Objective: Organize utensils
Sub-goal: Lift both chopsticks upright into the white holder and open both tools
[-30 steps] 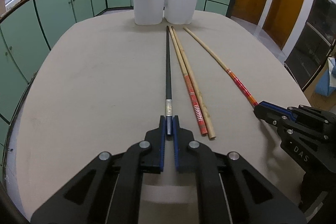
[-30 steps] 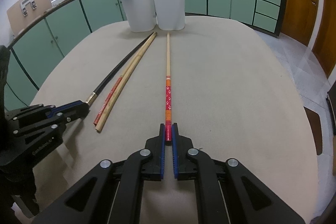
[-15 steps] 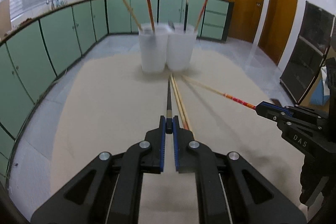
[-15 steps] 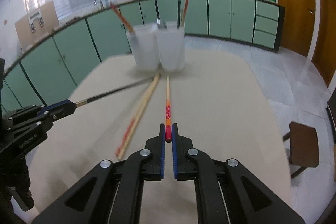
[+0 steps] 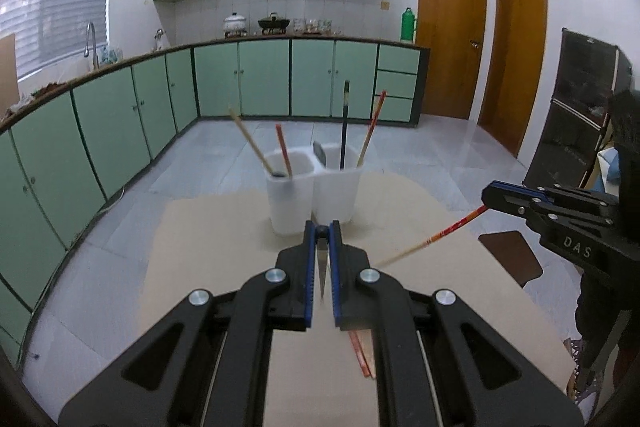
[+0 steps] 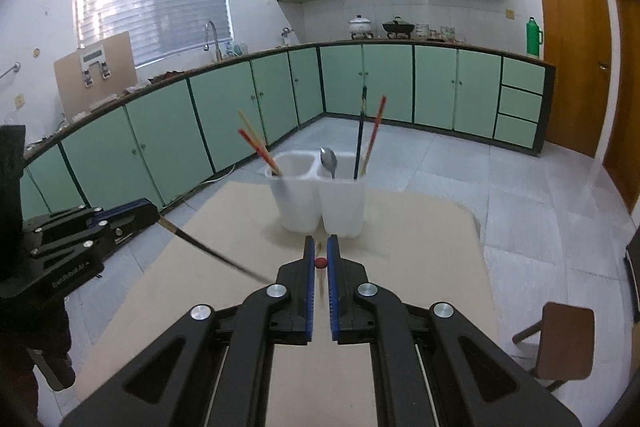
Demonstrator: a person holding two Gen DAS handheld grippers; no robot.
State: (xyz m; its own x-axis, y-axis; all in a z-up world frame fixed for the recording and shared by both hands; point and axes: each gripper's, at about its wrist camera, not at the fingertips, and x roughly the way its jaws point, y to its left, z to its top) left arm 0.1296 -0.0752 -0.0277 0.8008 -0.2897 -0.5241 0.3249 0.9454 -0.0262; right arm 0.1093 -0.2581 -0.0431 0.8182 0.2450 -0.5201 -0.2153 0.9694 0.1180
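White holder (image 6: 320,203), green cabinets (image 6: 436,87)

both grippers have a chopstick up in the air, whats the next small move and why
Probably carry both forward toward the white holder and tip the free ends down over its openings. The left gripper is shut on the black chopstick and the right gripper on the red-ended chopstick. Both sticks hang clear of the table, short of the holder, whose right compartment already holds a matching black and red one.

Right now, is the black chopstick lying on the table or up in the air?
Up in the air. The left gripper is shut on the black chopstick, which slants above the table.
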